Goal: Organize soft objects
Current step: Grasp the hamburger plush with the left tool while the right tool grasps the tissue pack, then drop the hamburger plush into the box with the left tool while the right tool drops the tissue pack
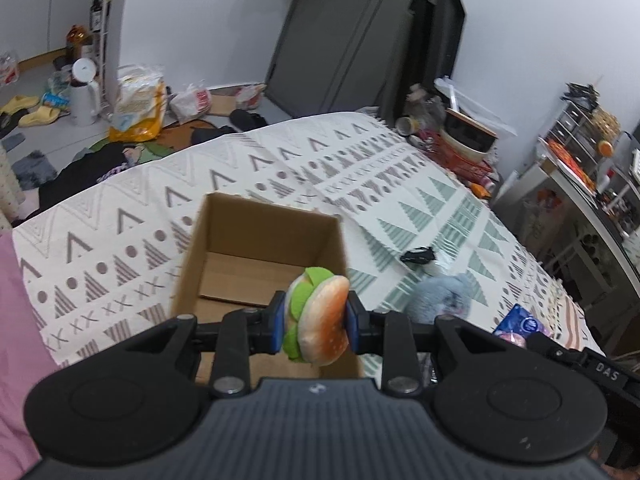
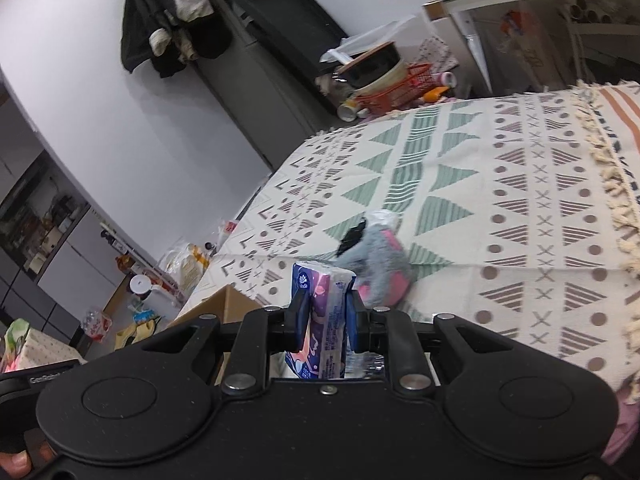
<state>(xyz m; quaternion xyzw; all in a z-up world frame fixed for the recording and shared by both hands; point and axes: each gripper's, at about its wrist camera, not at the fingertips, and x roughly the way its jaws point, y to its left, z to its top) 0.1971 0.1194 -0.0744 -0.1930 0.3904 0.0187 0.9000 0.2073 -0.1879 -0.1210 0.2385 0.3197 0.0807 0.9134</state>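
I have the left gripper point(image 1: 315, 322) pinching the plush burger point(image 1: 318, 320) across its squashy buns at lower centre, over the open cardboard box point(image 1: 224, 256), while my right gripper point(image 2: 323, 320) pinches the light, crushable tissue pack point(image 2: 320, 320) by its flat sides, the grey plush toy point(image 2: 380, 264) lying beyond it.
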